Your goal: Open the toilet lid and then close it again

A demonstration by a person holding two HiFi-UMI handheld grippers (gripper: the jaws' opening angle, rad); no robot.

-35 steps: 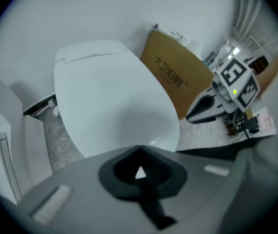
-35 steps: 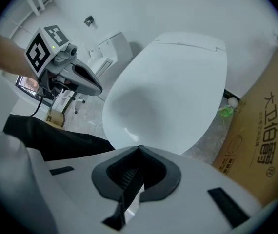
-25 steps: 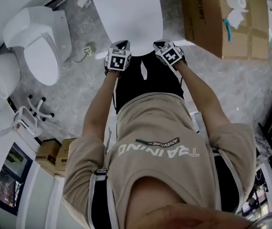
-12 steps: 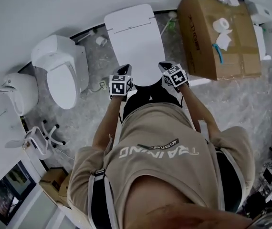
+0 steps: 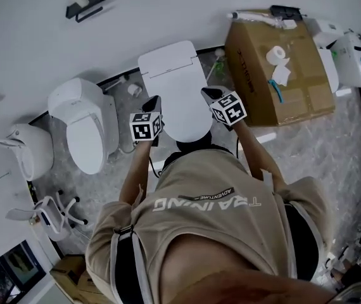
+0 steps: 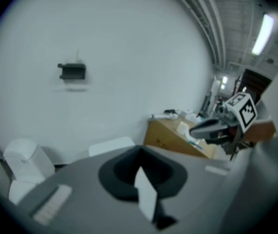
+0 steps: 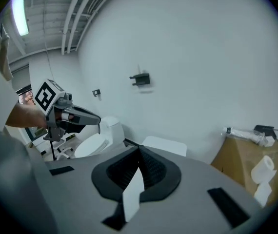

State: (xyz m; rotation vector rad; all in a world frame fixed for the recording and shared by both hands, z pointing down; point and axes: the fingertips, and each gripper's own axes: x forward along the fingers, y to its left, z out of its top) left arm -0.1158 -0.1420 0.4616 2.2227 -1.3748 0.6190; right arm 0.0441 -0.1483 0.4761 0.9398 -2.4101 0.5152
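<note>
item: white rectangular toilet lid (image 5: pixel 175 84). lies flat, down over its toilet against the white wall, straight ahead of the person, between a second white toilet with a rounded seat (image 5: pixel 82 132) and a brown cardboard box (image 5: pixel 275 75) that carries a white paper roll (image 5: pixel 275 56).

left gripper (image 5: pixel 152 104): held up by the lid's left edge. fingers pressed together, nothing between them.

right gripper (image 5: pixel 209 95): held up at the lid's right edge. fingers likewise together and empty.

contact: in both gripper views the lid shows beyond the fingertips, apart from them; neither gripper appears to touch it.

progress: lid down, no grasp. this fits either a cycle not begun or one already finished; which of the two cannot be told. if not begun, both the lifting and the lowering are left.

not visible: the lid's front edge and the bowl, covered by the person's torso. the hinge and seat beneath the lid. exact height of the grippers above the lid.
</note>
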